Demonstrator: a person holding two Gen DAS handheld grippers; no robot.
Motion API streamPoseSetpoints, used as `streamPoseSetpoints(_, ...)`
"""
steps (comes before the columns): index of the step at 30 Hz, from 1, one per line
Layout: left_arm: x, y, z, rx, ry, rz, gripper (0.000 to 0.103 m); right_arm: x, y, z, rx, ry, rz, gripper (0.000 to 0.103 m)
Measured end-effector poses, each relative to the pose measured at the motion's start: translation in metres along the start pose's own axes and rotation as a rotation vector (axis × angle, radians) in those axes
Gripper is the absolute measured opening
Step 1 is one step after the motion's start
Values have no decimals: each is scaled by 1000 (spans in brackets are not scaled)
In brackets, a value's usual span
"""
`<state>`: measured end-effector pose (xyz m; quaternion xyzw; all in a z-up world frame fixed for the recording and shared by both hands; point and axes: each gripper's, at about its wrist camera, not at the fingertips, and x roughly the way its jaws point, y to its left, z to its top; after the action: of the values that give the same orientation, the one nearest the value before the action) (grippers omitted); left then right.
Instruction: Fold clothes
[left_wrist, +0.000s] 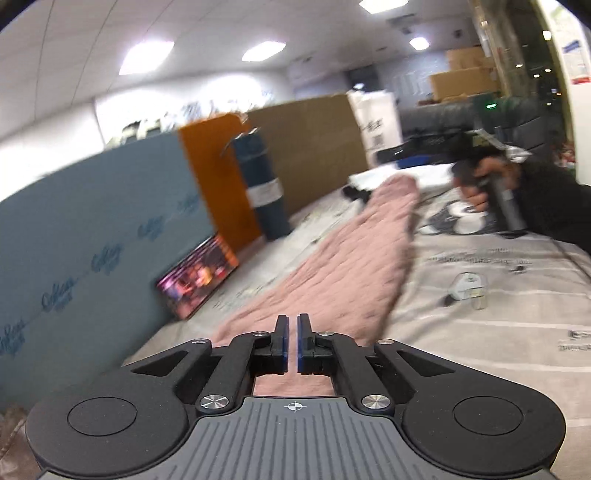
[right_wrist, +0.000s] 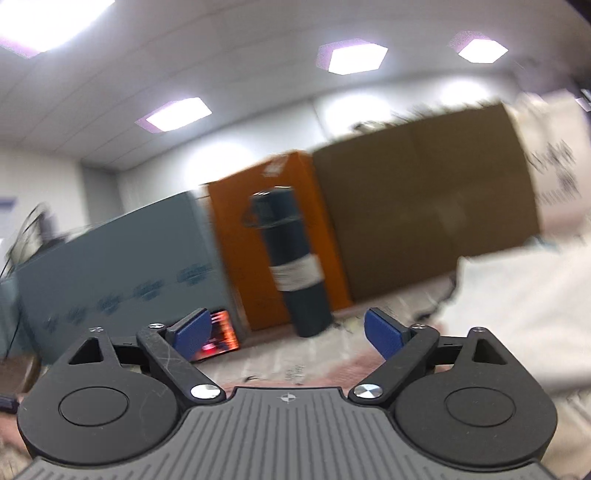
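Note:
A pink knitted garment (left_wrist: 347, 258) lies stretched out along the patterned bed sheet (left_wrist: 480, 325). My left gripper (left_wrist: 292, 343) is at its near end, jaws nearly closed with a narrow gap and pink cloth under them; a grip on the cloth cannot be made out. My right gripper (right_wrist: 287, 332) is wide open and empty, raised above the sheet; its handle and the hand holding it show in the left wrist view (left_wrist: 495, 188) beyond the garment's far end. A white cloth (right_wrist: 517, 310) lies to its right.
A dark blue bottle (left_wrist: 258, 184) stands against an orange box (left_wrist: 218, 177), between a blue-grey panel (left_wrist: 92, 236) and a brown cardboard box (left_wrist: 314, 147). A lit phone screen (left_wrist: 195, 277) leans on the panel. A small white plug (left_wrist: 467, 290) lies on the sheet.

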<state>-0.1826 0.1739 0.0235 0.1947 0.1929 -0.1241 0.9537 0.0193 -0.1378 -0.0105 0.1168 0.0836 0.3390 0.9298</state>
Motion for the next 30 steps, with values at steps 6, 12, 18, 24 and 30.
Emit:
streamPoseSetpoints(6, 7, 17, -4, 4, 27, 197, 15, 16, 37, -6, -166, 96, 143, 95)
streamPoseSetpoints(12, 28, 53, 0, -97, 67, 105, 79, 36, 60, -5, -237, 202, 266, 99)
streamPoseSetpoints(18, 71, 82, -13, -251, 201, -38, 65, 61, 83, -5, -375, 272, 324, 99)
streamPoseSetpoints(24, 45, 45, -15, -130, 80, 19, 14, 77, 98, -7, -458, 303, 405, 100)
streamPoseSetpoints(30, 7, -19, -13, 67, -25, 64, 14, 86, 128, -15, -628, 338, 527, 100)
